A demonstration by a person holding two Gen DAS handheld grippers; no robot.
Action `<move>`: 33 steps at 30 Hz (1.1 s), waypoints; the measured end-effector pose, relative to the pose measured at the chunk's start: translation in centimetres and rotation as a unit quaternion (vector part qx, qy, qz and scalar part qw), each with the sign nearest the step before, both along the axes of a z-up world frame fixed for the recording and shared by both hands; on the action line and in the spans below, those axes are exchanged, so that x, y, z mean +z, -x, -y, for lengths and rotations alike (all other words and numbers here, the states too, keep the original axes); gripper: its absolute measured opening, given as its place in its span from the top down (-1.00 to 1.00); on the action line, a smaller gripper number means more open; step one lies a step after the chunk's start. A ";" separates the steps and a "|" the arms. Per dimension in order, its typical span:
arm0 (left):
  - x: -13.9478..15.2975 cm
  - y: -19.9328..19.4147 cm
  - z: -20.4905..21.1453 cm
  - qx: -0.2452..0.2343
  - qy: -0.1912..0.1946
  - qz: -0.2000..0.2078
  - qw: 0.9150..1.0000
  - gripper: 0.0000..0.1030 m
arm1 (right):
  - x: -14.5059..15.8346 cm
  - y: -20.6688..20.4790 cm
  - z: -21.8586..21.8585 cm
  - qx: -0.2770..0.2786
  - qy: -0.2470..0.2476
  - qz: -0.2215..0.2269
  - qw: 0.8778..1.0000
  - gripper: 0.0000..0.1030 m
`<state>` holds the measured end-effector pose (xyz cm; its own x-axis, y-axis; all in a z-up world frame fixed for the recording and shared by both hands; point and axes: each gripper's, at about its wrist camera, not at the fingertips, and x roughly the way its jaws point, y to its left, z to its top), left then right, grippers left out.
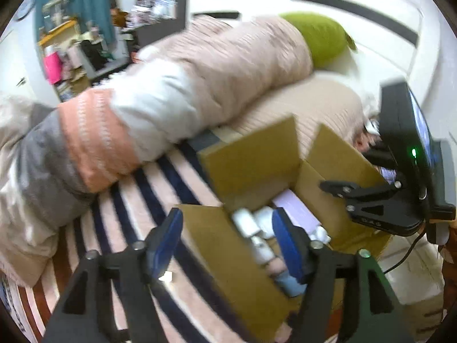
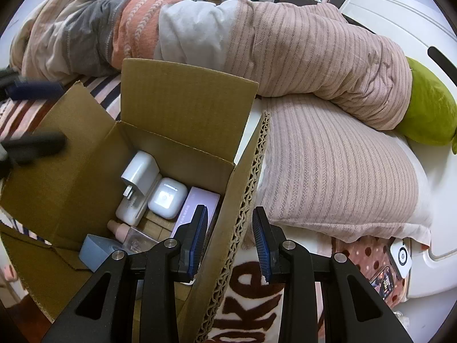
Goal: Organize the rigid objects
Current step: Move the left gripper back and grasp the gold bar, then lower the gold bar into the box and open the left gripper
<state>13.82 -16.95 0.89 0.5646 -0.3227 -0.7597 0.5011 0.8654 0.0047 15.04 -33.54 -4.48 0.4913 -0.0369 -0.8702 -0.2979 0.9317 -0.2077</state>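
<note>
An open cardboard box point(image 2: 177, 120) stands on the bed. Inside lie a white charger plug point(image 2: 140, 171), a white earbud case point(image 2: 167, 198), a lilac flat box point(image 2: 197, 208), a pink bottle point(image 2: 120, 228) and a blue item point(image 2: 95, 250). My right gripper point(image 2: 230, 220) is open, its fingers astride the box's right flap point(image 2: 240, 228). My left gripper point(image 1: 225, 228) is open and empty above the box's left flap point(image 1: 217, 245), with the box point(image 1: 251, 165) and its white items point(image 1: 251, 225) beyond. The left gripper also shows blurred in the right wrist view point(image 2: 31, 114).
A rolled duvet point(image 2: 257, 45) lies across the bed behind the box, with a pink ribbed pillow point(image 2: 337, 177) and green plush point(image 2: 428, 111) to the right. A striped blanket point(image 1: 128, 214) covers the bed. A phone point(image 2: 384, 281) lies at the right edge.
</note>
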 end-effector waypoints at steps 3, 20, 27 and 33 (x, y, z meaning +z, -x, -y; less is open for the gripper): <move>0.0 -0.8 -4.6 0.057 0.026 0.008 0.998 -0.36 | 0.0 0.0 0.1 -0.001 -0.001 -0.001 1.000 0.48; -16.6 -4.3 -11.7 0.148 0.069 -0.155 0.974 -0.37 | 0.0 0.1 0.3 -0.002 -0.001 -0.001 1.000 0.48; -17.7 -7.0 -10.3 0.221 0.031 -0.128 0.966 0.21 | 0.0 0.1 0.5 -0.003 -0.001 -0.002 1.000 0.48; -17.2 -5.5 -8.2 0.161 -0.007 -0.086 0.983 0.70 | -0.1 0.1 0.6 -0.003 -0.003 -0.002 1.000 0.48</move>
<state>19.29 -8.74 -16.29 0.4990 -0.1382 -0.8555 0.1961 0.9796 -0.0439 14.94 -34.14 -4.57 0.4878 -0.0342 -0.8723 -0.2935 0.9347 -0.2007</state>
